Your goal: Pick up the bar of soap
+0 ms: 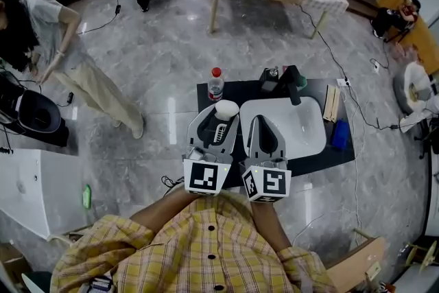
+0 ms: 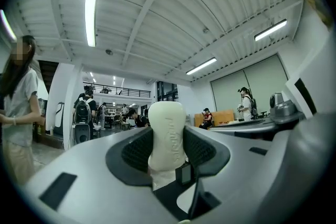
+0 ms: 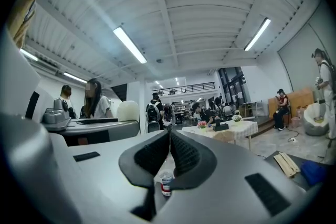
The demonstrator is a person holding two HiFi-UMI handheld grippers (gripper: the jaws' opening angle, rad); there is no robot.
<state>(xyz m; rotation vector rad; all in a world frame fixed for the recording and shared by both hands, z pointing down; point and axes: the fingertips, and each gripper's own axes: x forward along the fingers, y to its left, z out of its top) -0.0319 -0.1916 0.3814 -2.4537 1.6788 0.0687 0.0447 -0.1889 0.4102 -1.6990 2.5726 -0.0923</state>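
Observation:
A pale cream bar of soap (image 2: 167, 136) stands upright between the dark pads of my left gripper (image 2: 168, 152), which is shut on it. In the head view the soap (image 1: 226, 109) pokes out of the left gripper (image 1: 218, 121), raised above the left part of the dark mat (image 1: 226, 89). Beside it, my right gripper (image 1: 263, 130) hovers over the white basin (image 1: 302, 127). In its own view the right gripper (image 3: 169, 152) has its pads pressed together with nothing between them.
A water bottle with a red cap (image 1: 215, 84) stands at the mat's back left. A black faucet (image 1: 292, 84) rises behind the basin. A blue sponge (image 1: 340, 134) and a wooden piece (image 1: 332, 103) lie to the right. A person (image 1: 48, 44) stands at far left.

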